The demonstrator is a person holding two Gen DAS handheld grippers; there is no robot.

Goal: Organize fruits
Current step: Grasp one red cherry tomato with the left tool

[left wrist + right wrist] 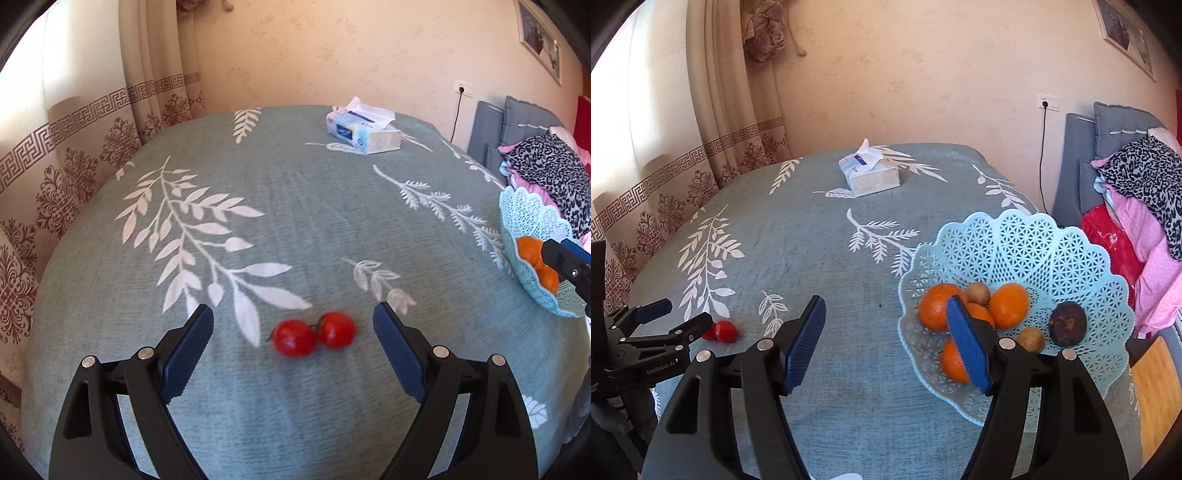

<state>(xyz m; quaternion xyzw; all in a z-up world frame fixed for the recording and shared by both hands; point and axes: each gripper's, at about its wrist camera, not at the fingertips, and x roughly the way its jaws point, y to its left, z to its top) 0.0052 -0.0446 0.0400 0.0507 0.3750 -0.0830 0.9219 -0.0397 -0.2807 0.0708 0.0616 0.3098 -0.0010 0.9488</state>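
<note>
Hovering over a tabletop (pixel 303 206) draped in a leaf-patterned teal cloth, a person's two hand-held tongs work at sorting fruit into a pale blue lattice basket (pixel 1027 243). Left tongs (pixel 293 325) hang with their blue pads spread wide, nothing gripped, framing a pair of small red tomatoes (pixel 314 334) that lie touching each other on the cloth, well apart from the basket and on its left. Right tongs (pixel 886 339) stand parted and empty too, one pad over the basket's near rim, the other over bare cloth beside it.

Most of the job looks finished: inside the basket sit several oranges (pixel 1008 304), a dark round fruit (pixel 1067 323) to their right and two small brownish fruits (pixel 977 293), one at the back and one toward the front. Judging by what shows, only the two tomatoes remain outside it, and the left tongs appear lined up to collect them. Beyond the basket, toward the wall, a tissue box (pixel 870 173) rests on the cloth, no part of the sorting. Whether more fruit waits out of frame cannot be told.
</note>
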